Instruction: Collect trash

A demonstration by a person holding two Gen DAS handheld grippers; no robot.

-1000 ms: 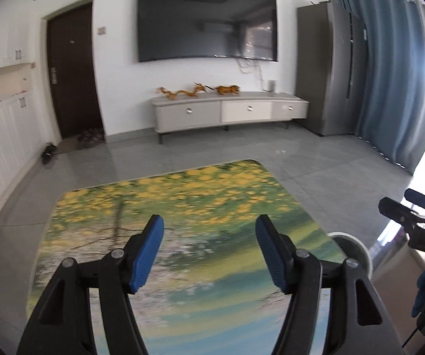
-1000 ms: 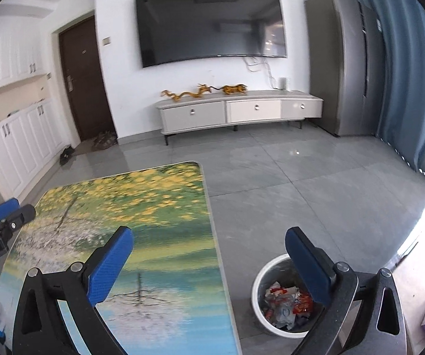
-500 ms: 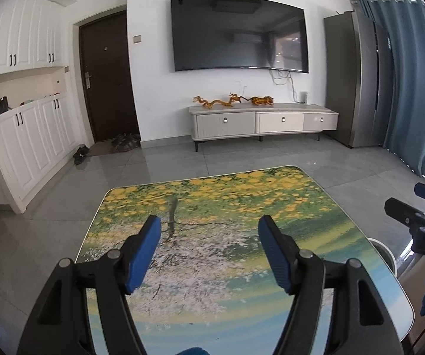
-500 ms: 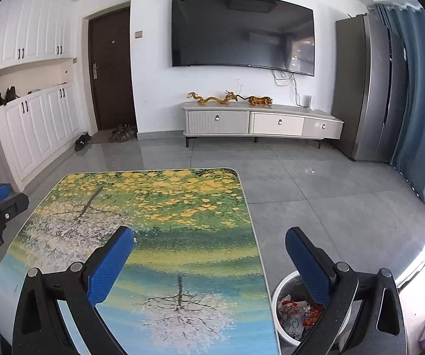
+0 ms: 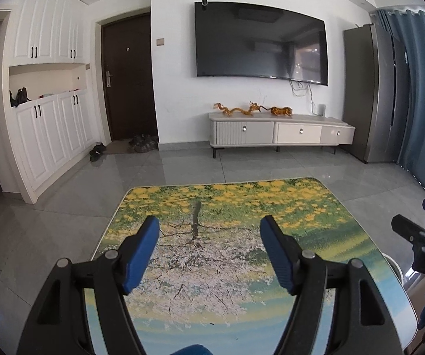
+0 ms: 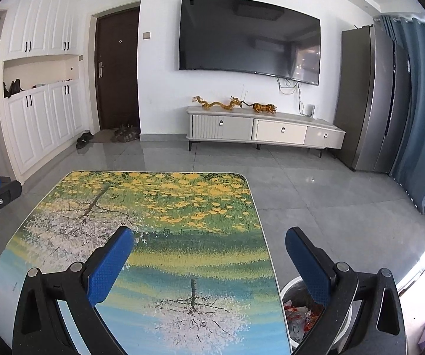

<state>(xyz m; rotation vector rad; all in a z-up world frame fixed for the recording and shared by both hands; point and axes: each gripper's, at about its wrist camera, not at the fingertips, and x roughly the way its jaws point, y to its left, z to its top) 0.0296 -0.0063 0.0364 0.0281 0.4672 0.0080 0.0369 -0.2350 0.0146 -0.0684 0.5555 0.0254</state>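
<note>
Whereas the frames from a second ago showed both cameras angled toward the right side of the room, both views now face the television wall squarely, and the bin takes up less of the right wrist view than before. The left gripper (image 5: 209,236) stands wide open above the table (image 5: 345,236) and holds nothing. The right gripper (image 6: 209,251) is spread wider still, likewise empty, with its left finger over the tabletop and its right finger over the bin (image 6: 291,288).

Surface: one table, its top printed with yellow blossoms, a green band, white flowering trees and blue water. No loose item lies on it. One bin stands on the grey tiled floor just beside the table's right edge; the trash (image 6: 298,310), red-and-white wrappers, lies inside it.

Room: one wall-mounted television (image 6: 248,38); one low cabinet (image 6: 265,130) beneath it with three drawer fronts and, on top, golden figurines whose count is unclear; one dark door (image 6: 117,71); white cupboards (image 6: 40,88) on the left; one grey refrigerator (image 6: 372,97); blue curtains (image 6: 422,118) on the right.
</note>
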